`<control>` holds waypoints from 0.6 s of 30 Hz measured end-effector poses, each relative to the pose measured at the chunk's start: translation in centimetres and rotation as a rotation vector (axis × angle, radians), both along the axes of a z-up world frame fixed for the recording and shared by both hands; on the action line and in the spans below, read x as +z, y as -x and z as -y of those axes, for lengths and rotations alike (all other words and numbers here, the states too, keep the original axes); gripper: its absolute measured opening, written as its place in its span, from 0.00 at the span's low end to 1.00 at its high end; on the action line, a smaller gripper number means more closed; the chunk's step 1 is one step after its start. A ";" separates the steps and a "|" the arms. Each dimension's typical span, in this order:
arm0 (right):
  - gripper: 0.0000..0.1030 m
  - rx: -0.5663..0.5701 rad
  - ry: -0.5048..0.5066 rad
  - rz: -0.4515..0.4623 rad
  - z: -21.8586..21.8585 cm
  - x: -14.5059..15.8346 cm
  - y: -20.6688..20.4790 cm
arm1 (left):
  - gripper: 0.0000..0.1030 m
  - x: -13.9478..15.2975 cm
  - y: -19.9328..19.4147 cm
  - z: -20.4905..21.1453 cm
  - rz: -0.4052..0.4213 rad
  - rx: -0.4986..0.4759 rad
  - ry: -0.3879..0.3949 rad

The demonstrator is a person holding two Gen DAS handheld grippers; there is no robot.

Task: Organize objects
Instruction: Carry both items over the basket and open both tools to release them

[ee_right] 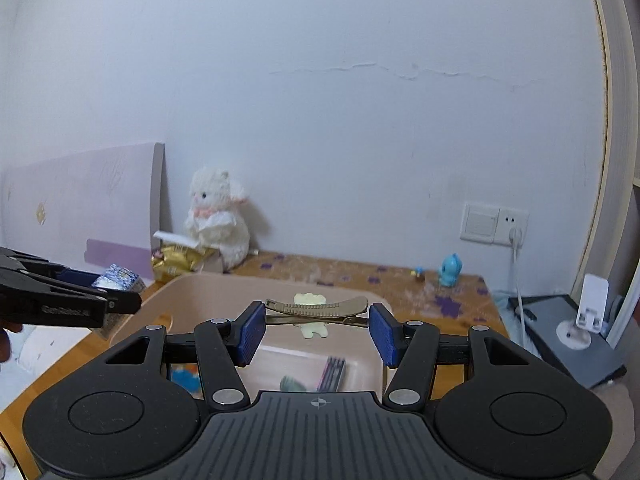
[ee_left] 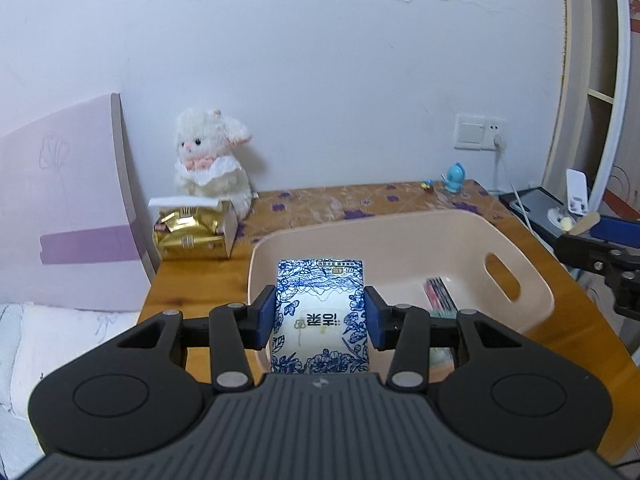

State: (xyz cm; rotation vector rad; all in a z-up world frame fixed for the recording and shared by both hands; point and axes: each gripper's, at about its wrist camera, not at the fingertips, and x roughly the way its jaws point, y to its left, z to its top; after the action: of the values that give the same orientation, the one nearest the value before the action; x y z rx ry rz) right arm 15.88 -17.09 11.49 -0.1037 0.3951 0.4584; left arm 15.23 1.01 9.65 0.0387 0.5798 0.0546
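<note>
The step in hand looks like loading the pink storage basket [ee_left: 516, 240], with both tools carrying something toward it. The left tool [ee_left: 320, 316] is clamped on a blue-and-white floral tissue pack [ee_left: 320, 312], its blue pads pressing the pack's two sides, and it holds the pack raised at the basket's near left edge, above the rim. The right tool [ee_right: 317, 328] holds a tan hair clip with a pale yellow charm [ee_right: 316, 310] crosswise between its blue pads; the pads stand fairly wide with the clip spanning the gap, one end against the left pad and the other end reaching just to the right pad, so the grip seems light. That clip hangs over the basket's interior, where a bundle of dark pens [ee_right: 332, 372] and some other small items I cannot identify already lie on the floor. On the wooden worktop [ee_left: 192, 280] behind, a white plush bunny [ee_left: 212, 160], a gold snack bag [ee_left: 188, 236] and a small blue figurine [ee_left: 454, 178] sit outside the basket. Next, I judge each tool needs to come lower inside the basket walls before letting go, with the tissue pack placed in a bare patch away from the pens, and the clip lowered gently because it could slip or twist from such a shallow hold.
</note>
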 end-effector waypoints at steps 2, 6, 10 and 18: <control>0.52 -0.003 -0.010 -0.002 -0.1 0.3 -1.0 | 0.46 -0.1 -1.3 0.1 -0.006 0.011 -0.008; 0.52 -0.012 -0.001 -0.018 -0.7 0.1 -3.0 | 0.46 -1.1 -4.4 0.2 -0.055 0.031 -0.015; 0.52 -0.010 0.029 -0.070 -1.9 -1.2 -5.3 | 0.46 -3.1 -7.1 0.4 -0.125 0.049 -0.038; 0.52 -0.027 0.119 -0.210 -3.8 -5.4 -9.3 | 0.46 -7.4 -11.0 0.2 -0.288 0.075 -0.057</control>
State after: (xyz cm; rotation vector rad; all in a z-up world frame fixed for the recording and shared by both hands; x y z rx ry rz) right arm 25.16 -13.31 6.05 -0.1665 0.6298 0.4198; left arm 26.25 0.83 2.21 0.0814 0.8671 0.1405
